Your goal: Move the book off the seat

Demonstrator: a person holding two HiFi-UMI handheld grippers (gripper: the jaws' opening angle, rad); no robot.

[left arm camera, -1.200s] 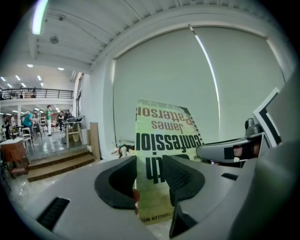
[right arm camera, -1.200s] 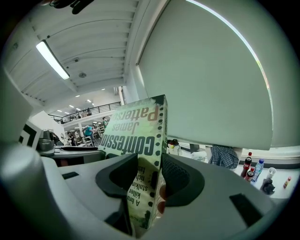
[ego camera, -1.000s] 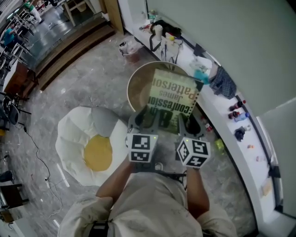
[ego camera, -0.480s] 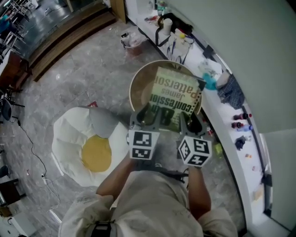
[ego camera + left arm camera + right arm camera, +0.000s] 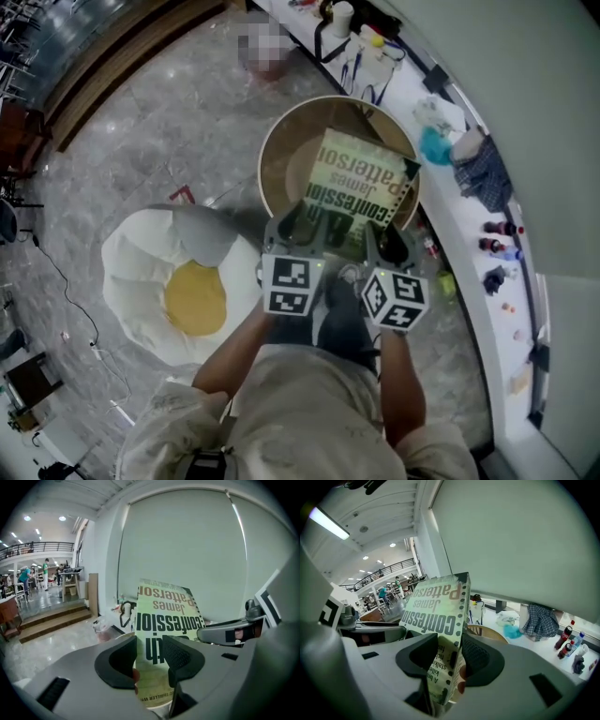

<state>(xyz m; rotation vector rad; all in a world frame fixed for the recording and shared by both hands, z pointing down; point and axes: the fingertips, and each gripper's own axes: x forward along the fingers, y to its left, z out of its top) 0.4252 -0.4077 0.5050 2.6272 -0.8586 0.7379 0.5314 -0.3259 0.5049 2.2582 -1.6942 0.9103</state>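
A pale green paperback book (image 5: 361, 187) with large dark print on its cover is held in the air by its near edge, one gripper at each near corner. My left gripper (image 5: 302, 227) is shut on the near left part of the book (image 5: 164, 616), its pads (image 5: 180, 656) pressing on both faces. My right gripper (image 5: 384, 242) is shut on the near right corner, with the book (image 5: 436, 606) standing edge-on between its jaws. The book hangs tilted over a round wooden table top (image 5: 281, 159).
A white and yellow egg-shaped beanbag seat (image 5: 141, 272) lies on the marble floor at the left. A curved white ledge (image 5: 469, 244) along the wall at the right carries bottles, cloth and small items. Wooden steps (image 5: 51, 618) are far left.
Both grippers have carried the book forward and lower, closer over the round table top. The grips on the book look the same.
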